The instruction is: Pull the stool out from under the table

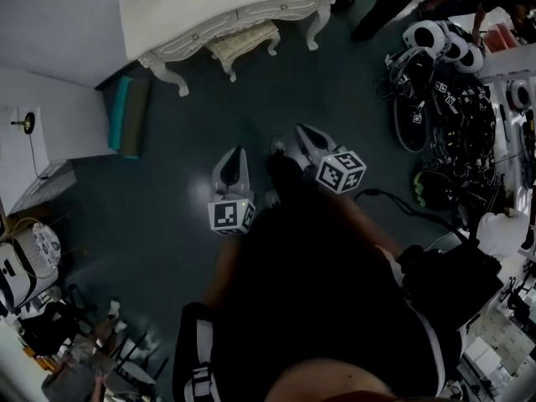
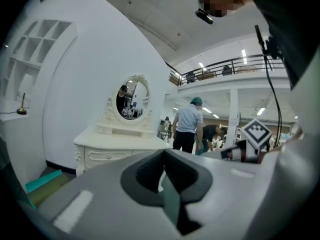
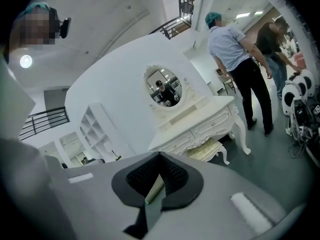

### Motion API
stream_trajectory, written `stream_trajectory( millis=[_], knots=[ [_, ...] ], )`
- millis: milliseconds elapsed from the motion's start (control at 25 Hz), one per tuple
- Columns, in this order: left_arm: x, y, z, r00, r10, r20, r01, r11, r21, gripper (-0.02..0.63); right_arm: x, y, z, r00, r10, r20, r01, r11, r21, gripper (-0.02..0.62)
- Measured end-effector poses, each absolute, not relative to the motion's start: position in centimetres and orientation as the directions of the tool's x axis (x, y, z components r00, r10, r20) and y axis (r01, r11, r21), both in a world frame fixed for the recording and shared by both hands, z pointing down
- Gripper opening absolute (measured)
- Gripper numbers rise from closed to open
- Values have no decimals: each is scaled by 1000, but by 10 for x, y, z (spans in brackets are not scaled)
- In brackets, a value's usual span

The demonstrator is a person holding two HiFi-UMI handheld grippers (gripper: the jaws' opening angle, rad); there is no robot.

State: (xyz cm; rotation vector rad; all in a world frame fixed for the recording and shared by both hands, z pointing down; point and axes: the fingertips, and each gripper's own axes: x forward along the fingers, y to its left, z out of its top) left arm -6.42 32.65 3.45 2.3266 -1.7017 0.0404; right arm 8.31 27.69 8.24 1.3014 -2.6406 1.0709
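Observation:
A white carved dressing table stands against the far wall. The cream cushioned stool is tucked between its legs. In the right gripper view the stool shows under the table with its seat and front legs visible. Both grippers hang over the dark floor, well short of the stool and pointing toward it. My left gripper is shut with nothing in it, and my right gripper is shut and empty as well. The left gripper view shows the table past the closed jaws, which hide the stool.
A teal and green mat leans on the wall left of the table. Two people stand by the table's right end. Cables and white headsets are piled at the right. A low white shelf stands at the left.

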Motion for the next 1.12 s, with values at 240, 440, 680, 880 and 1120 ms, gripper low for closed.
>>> stream_trajectory(
  millis=[240, 440, 680, 880, 1120],
  knots=[
    [-79, 238, 31, 298, -934, 195, -948, -267, 172, 9, 58, 180, 81, -683, -676, 277, -677, 445, -586, -2],
    [-85, 174, 34, 280, -945, 171, -954, -253, 161, 9, 47, 111, 86, -690, -672, 268, -668, 449, -593, -2],
    [-103, 109, 44, 278, -946, 167, -951, -247, 187, 9, 34, 46, 109, -663, -692, 283, -678, 396, -619, -2],
    [-125, 54, 67, 319, -930, 180, -936, -280, 213, 9, 12, -5, 136, -643, -714, 276, -670, 351, -654, -2],
    [-136, -7, 107, 360, -909, 210, -919, -306, 250, 9, 0, -54, 190, -606, -737, 297, -651, 246, -718, -2]
  ],
)
